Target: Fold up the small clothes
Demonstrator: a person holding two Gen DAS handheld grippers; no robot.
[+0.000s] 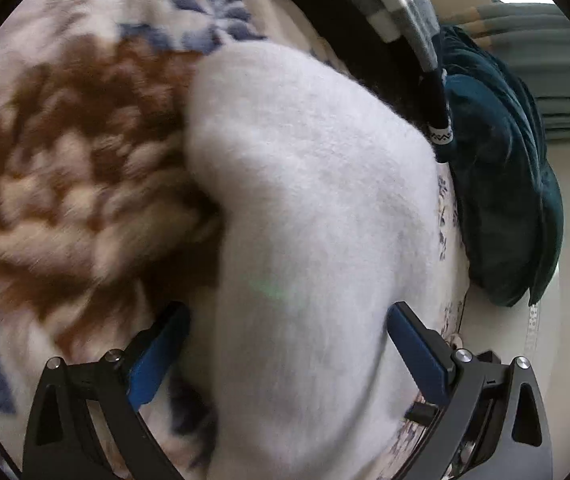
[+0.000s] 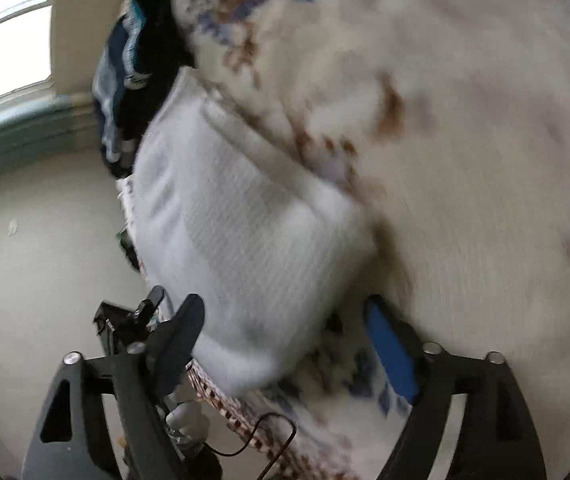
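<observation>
A white fleece garment (image 1: 309, 208) lies folded on a cream blanket (image 1: 69, 152) with brown and blue flower print. My left gripper (image 1: 289, 344) is open, its blue-padded fingers (image 1: 417, 352) standing either side of the garment's near end. In the right wrist view the same white garment (image 2: 245, 240) lies on the blanket (image 2: 465, 160), and my right gripper (image 2: 289, 344) is open around its near corner, one finger (image 2: 389, 352) on the blanket. The view is motion-blurred.
A pile of dark clothes with striped trim (image 1: 417, 20) and a teal velvet garment (image 1: 505, 184) lie at the blanket's edge. The same dark pile (image 2: 137, 72) shows in the right view. A pale floor (image 2: 37, 280) lies beyond the edge, with a black cable (image 2: 269, 432).
</observation>
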